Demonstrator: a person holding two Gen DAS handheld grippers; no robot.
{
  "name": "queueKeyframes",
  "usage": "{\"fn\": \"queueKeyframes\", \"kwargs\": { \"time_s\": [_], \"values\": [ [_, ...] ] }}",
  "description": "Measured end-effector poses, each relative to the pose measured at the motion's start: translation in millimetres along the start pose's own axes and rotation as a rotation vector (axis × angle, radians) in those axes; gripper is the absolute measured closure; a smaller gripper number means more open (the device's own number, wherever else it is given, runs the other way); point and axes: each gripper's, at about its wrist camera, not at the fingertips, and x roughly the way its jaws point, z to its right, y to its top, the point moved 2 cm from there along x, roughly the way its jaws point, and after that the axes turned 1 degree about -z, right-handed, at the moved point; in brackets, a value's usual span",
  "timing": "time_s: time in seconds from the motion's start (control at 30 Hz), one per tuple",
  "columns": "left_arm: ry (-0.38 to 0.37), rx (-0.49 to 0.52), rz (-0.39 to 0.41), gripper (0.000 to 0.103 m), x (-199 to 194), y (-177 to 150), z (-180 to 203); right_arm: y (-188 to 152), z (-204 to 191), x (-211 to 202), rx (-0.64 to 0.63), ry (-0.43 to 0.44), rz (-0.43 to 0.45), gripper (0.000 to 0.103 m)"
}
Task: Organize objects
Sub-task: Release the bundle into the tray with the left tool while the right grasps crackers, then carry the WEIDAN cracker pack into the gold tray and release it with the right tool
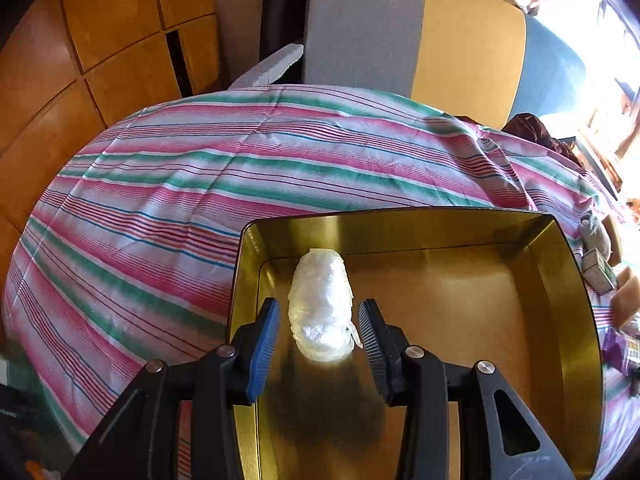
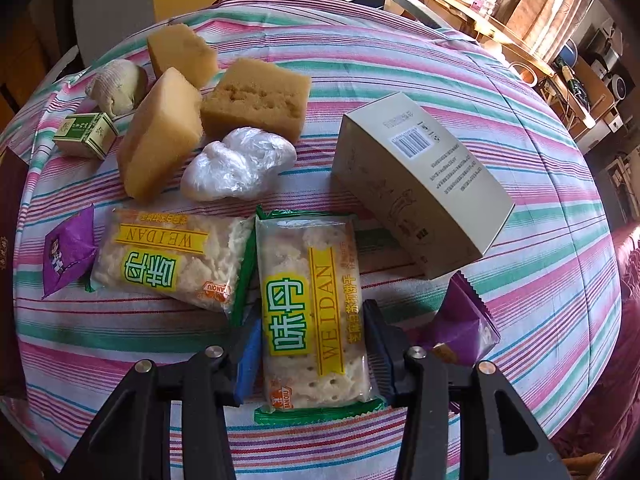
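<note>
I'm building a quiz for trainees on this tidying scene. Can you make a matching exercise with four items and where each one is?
Items:
1. plastic-wrapped bundle
2. Weidan cracker packet
3. beige carton with barcode
4. small green tea box

Places:
A. lying on its side on the striped cloth, right of the sponge blocks
B. inside the gold tin, between the left hand-held gripper's pads
C. at the left edge of the pile, beside the sponge blocks
D. between the right hand-held gripper's pads

Pairs: 1-B, 2-D, 3-A, 4-C
</note>
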Motion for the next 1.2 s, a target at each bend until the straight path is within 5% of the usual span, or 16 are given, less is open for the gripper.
{"fn": "queueKeyframes", "kwargs": {
  "time_s": [0.37,0.57,0.83,1.03,1.2],
  "values": [
    [0.000,-0.025,0.204,0.039,-105.6,-54.5,3.1,4.2,10.5,-62.5,0.033,-0.076,0.148,0.056],
    [-0.003,-0.054,0.232,0.039,-130.0,-77.1,-3.3,21.0,-14.8,-91.9,0.010,0.014,0.246,0.056],
    [0.002,-0.105,0.220,0.039,-132.7,-100.7,-24.8,12.6,-137.9,-140.5,-0.226,0.226,0.298,0.056],
    [0.016,-0.170,0.209,0.039,-132.1,-117.8,-51.8,-4.9,-254.2,-136.3,-0.420,0.401,0.195,0.056],
    [0.038,-0.191,0.207,0.039,-133.9,-131.2,-69.0,-13.1,-347.8,-113.3,-0.536,0.438,0.081,0.056]
  ]
}}
